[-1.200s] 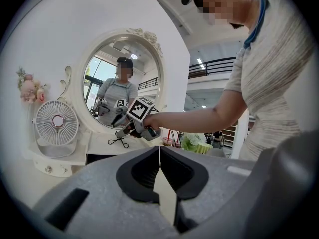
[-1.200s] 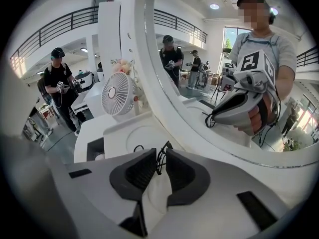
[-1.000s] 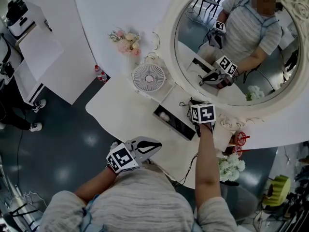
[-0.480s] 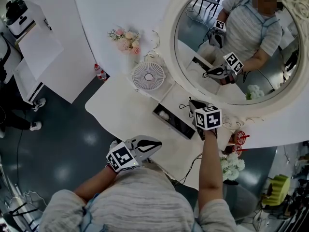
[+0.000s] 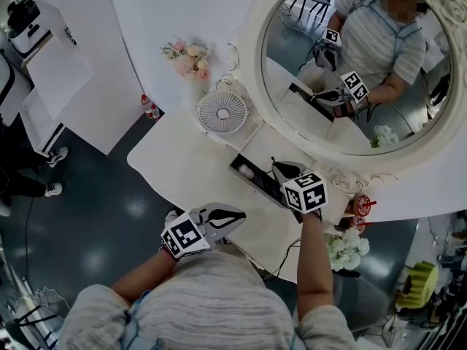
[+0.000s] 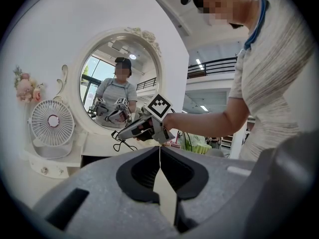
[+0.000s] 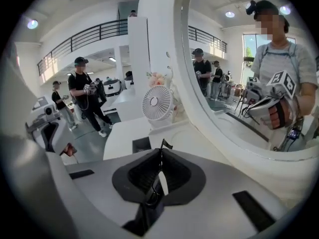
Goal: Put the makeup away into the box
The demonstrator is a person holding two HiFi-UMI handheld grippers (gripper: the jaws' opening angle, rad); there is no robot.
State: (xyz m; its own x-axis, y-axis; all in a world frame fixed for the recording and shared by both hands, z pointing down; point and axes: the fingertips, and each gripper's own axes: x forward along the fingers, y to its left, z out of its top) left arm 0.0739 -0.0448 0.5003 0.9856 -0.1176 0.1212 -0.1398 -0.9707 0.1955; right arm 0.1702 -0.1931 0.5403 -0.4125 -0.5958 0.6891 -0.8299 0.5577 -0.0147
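Note:
A long black box (image 5: 257, 181) lies open on the white dressing table (image 5: 182, 168), with a small white item (image 5: 248, 172) in its left end. My right gripper (image 5: 278, 167) hovers over the box's right end, shut on a thin black wiry item (image 7: 161, 144) that sticks up between the jaws. In the right gripper view the box (image 7: 141, 144) shows as a dark square just beyond the jaws. The left gripper view shows the wiry item (image 6: 117, 135) dangling from that gripper. My left gripper (image 5: 237, 214) is held near the table's front edge, shut and empty.
A small white fan (image 5: 222, 113) stands behind the box's left end, with pink flowers (image 5: 188, 57) beyond it. The big round mirror (image 5: 350, 71) rises just behind the box. White flowers (image 5: 346, 250) and a red object (image 5: 363, 210) sit at the right.
My right gripper has come away from the mirror, moving left and nearer to me, and its tips now sit over the box's right end. The left gripper has stayed put.

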